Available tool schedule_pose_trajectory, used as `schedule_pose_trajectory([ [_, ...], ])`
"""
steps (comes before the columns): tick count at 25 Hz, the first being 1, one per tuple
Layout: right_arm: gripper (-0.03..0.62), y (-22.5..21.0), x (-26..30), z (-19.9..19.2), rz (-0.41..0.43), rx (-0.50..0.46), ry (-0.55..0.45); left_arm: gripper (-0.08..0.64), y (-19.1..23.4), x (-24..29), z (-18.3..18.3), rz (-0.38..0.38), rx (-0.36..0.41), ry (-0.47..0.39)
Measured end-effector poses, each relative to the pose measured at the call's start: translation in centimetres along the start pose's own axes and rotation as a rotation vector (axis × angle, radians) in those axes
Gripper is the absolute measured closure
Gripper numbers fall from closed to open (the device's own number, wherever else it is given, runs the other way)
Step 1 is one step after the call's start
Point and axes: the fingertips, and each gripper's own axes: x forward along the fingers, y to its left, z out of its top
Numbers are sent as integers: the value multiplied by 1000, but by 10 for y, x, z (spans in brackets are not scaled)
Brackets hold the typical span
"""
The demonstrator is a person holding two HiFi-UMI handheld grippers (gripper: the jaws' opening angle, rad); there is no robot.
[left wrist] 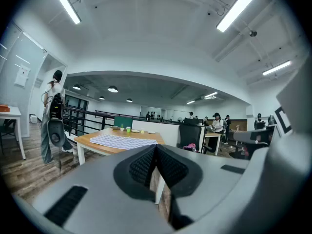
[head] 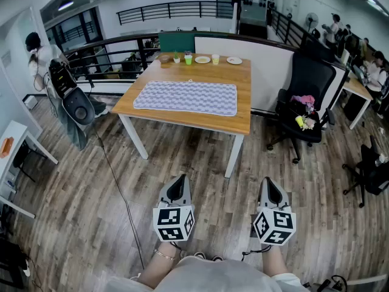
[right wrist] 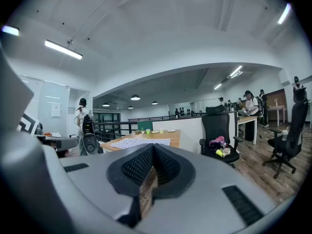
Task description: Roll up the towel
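We log L gripper [head: 178,184] and R gripper [head: 269,184] side by side but apart, low in front of us, approx. level, tips fwd. Each has jaws pressed together, nothing btwn pads. Our forearms [head: 159,267] sit behind them.

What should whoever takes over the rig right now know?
Left gripper: shut, empty, over the floor, short of the table.
Right gripper: shut, empty, level with it.
Towel: spread flat on the table; cups and plates behind it.
Done: nothing rolled yet.
To do: walk up, grip one towel edge, roll it up.
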Motion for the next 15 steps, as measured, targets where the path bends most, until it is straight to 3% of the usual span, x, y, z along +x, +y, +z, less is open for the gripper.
schedule_pose_trajectory([
  [15, 591, 3, -9, -3, 29, 79, -18, 558, -4, -8, -6, 7, -18, 26],
])
